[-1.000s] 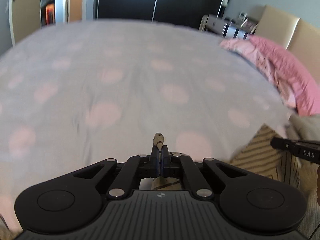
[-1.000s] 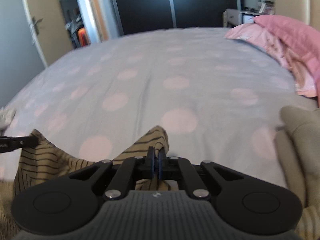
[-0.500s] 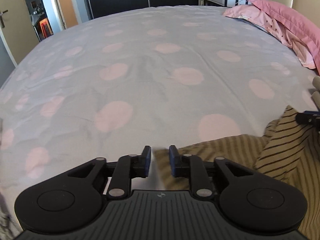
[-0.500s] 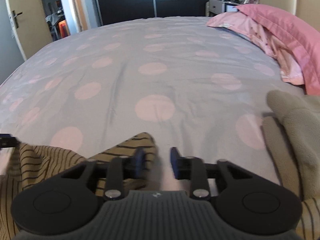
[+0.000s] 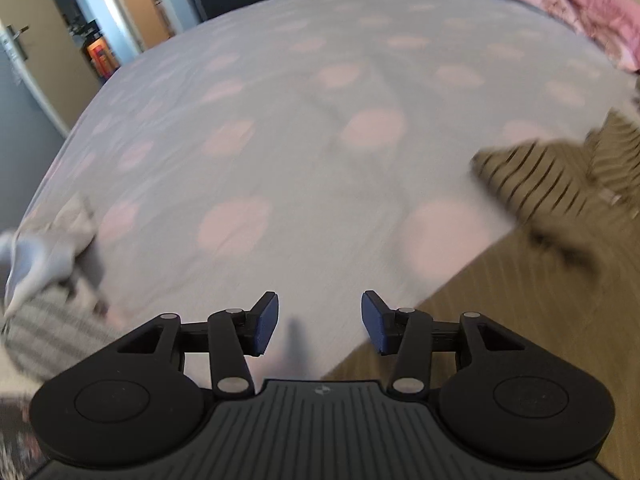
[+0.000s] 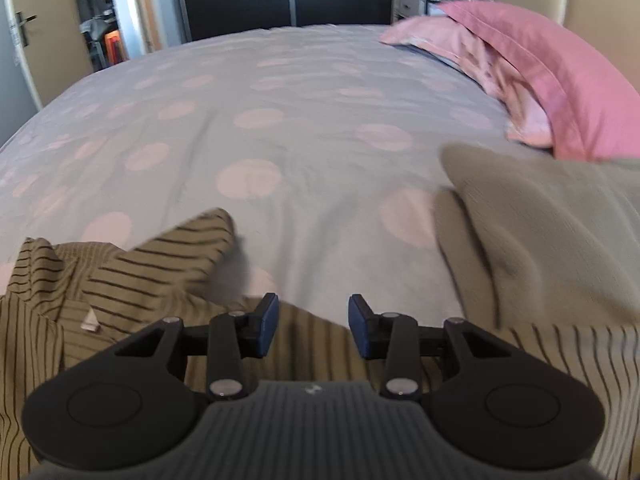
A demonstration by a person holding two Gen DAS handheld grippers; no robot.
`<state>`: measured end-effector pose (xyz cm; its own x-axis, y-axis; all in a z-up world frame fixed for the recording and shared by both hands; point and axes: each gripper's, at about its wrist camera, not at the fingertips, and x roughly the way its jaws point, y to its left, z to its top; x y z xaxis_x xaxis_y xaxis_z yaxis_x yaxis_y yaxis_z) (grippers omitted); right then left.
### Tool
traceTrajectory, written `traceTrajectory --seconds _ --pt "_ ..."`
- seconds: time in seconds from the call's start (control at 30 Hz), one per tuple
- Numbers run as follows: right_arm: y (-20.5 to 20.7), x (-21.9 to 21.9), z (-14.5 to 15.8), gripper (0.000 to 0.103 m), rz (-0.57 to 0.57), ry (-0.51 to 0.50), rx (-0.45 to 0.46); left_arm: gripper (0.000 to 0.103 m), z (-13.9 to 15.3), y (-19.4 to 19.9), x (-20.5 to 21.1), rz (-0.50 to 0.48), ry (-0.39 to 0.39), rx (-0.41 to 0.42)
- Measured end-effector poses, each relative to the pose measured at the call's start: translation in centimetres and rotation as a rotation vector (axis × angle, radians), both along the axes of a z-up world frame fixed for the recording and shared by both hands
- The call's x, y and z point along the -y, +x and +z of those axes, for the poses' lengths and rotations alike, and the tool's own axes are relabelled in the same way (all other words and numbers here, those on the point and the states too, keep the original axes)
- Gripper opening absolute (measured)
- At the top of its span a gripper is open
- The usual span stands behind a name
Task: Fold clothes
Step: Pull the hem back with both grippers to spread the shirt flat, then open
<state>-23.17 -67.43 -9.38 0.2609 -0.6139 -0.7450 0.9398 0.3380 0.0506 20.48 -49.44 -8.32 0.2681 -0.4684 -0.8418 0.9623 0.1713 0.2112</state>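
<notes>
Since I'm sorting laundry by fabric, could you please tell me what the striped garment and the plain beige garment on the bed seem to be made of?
Striped garment: thin, matte woven or jersey cloth, probably cotton; it creases sharply and lies flat. Plain beige garment: thicker, soft, matte, seemingly knit or fleece; its folds are rounded and bulky. Neither can be settled by sight alone.

Both wrist cameras: I am looking steeply down along each gripper, close over the bed (image 5: 304,152); both views are sharing the striped garment (image 6: 152,280) and pillows (image 6: 552,80).
</notes>
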Motion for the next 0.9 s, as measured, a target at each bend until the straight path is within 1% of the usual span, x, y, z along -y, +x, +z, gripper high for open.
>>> traceTrajectory --seconds 0.03,0.1,0.13,0.17,0.2,0.27,0.37,0.43,0.53,0.6,0.73,0.9 --pt "-0.3 -0.1 -0.1 0.042 -0.018 0.003 -0.004 0.042 -0.6 0.1 -0.2 0.012 0.009 -0.019" --pt "-0.7 -0.5 -0.1 0.042 -0.029 0.011 -0.003 0.025 -1.8 0.0 -0.6 0.027 0.017 -0.063" --pt "-0.7 -0.9 0.0 0.042 -0.024 0.010 -0.008 0.024 -2.3 -0.3 -0.7 0.034 0.013 -0.049" --pt "-0.6 -1.4 0.2 0.042 -0.011 0.006 -0.018 0.024 -2.8 -0.8 -0.6 0.058 0.014 -0.014" --pt "-0.6 -1.9 0.4 0.043 0.005 0.001 -0.028 0.021 -3.0 -1.1 -0.4 0.084 0.013 0.011" --pt "-0.7 -2.8 0.7 0.045 0.018 0.004 -0.039 0.019 -3.2 -1.6 0.0 0.132 0.012 0.057" --pt "-1.3 -4.2 1.3 0.046 0.025 0.030 -0.034 0.018 -2.6 -1.5 0.2 0.208 0.020 0.123" --pt "-1.7 -5.6 2.0 0.046 0.051 0.033 -0.024 0.018 -1.5 -1.4 -0.6 0.239 0.012 0.135" --pt "-2.1 -8.3 3.3 0.046 0.116 0.039 0.002 0.018 1.0 -2.0 -3.3 0.216 -0.046 0.096" --pt "-2.3 -10.4 4.0 0.046 0.170 0.046 0.015 0.019 2.7 -2.7 -5.6 0.205 -0.071 0.068" --pt "-2.6 -15.5 5.1 0.046 0.294 0.065 0.022 0.019 5.4 -5.1 -10.6 0.159 -0.089 0.005" --pt "-4.2 -22.3 5.9 0.046 0.383 0.092 0.003 0.019 7.6 -9.0 -17.1 0.087 -0.077 -0.025"
